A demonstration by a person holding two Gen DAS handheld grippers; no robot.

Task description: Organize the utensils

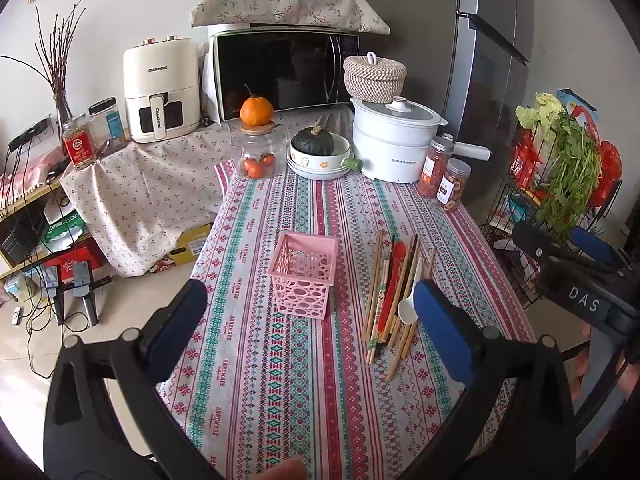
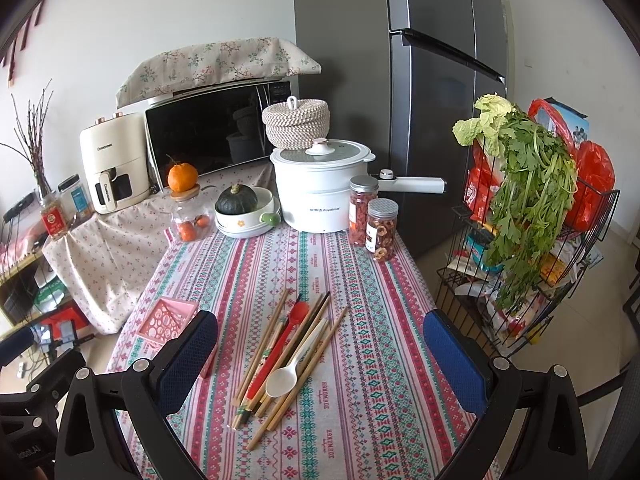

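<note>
A pink perforated basket (image 1: 305, 276) stands upright on the patterned tablecloth (image 1: 280, 360). To its right lies a pile of wooden chopsticks (image 1: 378, 288) with a red spoon (image 1: 394, 276) and a white spoon (image 1: 410, 304). My left gripper (image 1: 316, 324) is open and empty, just short of the basket. In the right wrist view the pile of chopsticks (image 2: 276, 364), the red spoon (image 2: 280, 352) and the white spoon (image 2: 286, 376) lie between my fingers, and the basket (image 2: 166, 322) is at the left. My right gripper (image 2: 320, 360) is open and empty above the pile, and it shows at the right of the left wrist view (image 1: 560, 248).
At the table's far end stand a white pot (image 1: 394, 140), two snack jars (image 1: 444, 172), a bowl with a squash (image 1: 318, 152) and a glass jar topped by an orange (image 1: 258, 148). A wire rack with greens (image 2: 524, 216) stands right of the table. A fridge (image 2: 400, 80) is behind.
</note>
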